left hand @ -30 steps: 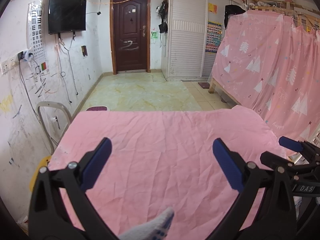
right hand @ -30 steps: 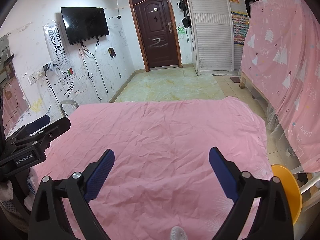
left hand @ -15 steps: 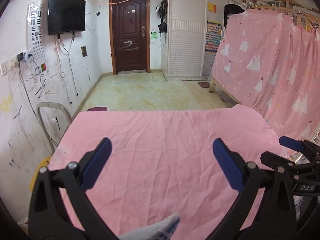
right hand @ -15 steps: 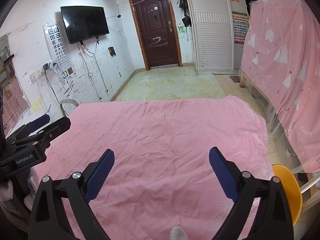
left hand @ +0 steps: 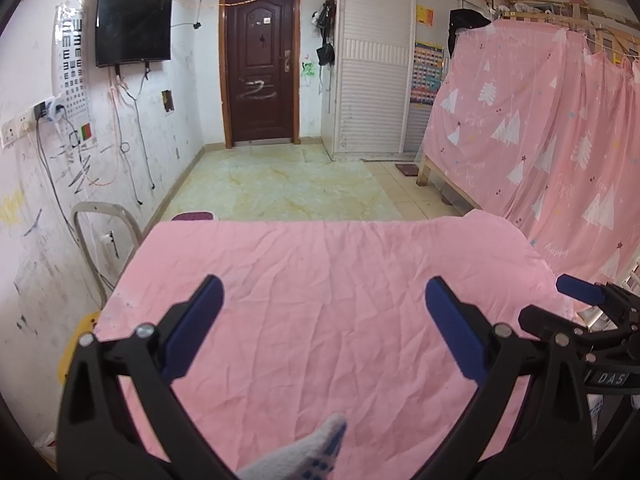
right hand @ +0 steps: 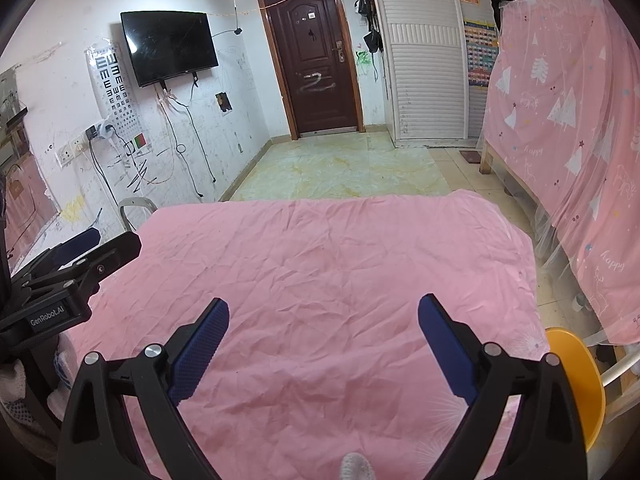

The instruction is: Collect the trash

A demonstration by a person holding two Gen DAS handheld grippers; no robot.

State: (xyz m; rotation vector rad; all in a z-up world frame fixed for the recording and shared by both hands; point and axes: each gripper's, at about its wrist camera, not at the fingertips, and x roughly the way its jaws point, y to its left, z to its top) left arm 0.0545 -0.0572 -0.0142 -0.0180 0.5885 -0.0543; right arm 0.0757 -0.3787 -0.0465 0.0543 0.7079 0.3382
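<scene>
No trash shows in either view. A wrinkled pink cloth [left hand: 328, 300] covers the table [right hand: 320, 264] in front of me. My left gripper [left hand: 322, 292] hangs open above the near part of the cloth, nothing between its blue pads [left hand: 192, 328]. My right gripper [right hand: 322, 316] is likewise open and empty over the cloth. Each gripper appears at the edge of the other's view: the right one [left hand: 580, 312] at the far right, the left one [right hand: 76, 264] at the far left. A gloved fingertip [left hand: 316, 452] pokes in at the bottom.
A yellow chair [right hand: 576, 384] stands at the table's right side, a grey chair frame [left hand: 100, 232] at its left by the scribbled wall. A bed draped in pink curtain [left hand: 540, 152] fills the right. Tiled floor [left hand: 288, 184] leads to a dark door [left hand: 260, 68].
</scene>
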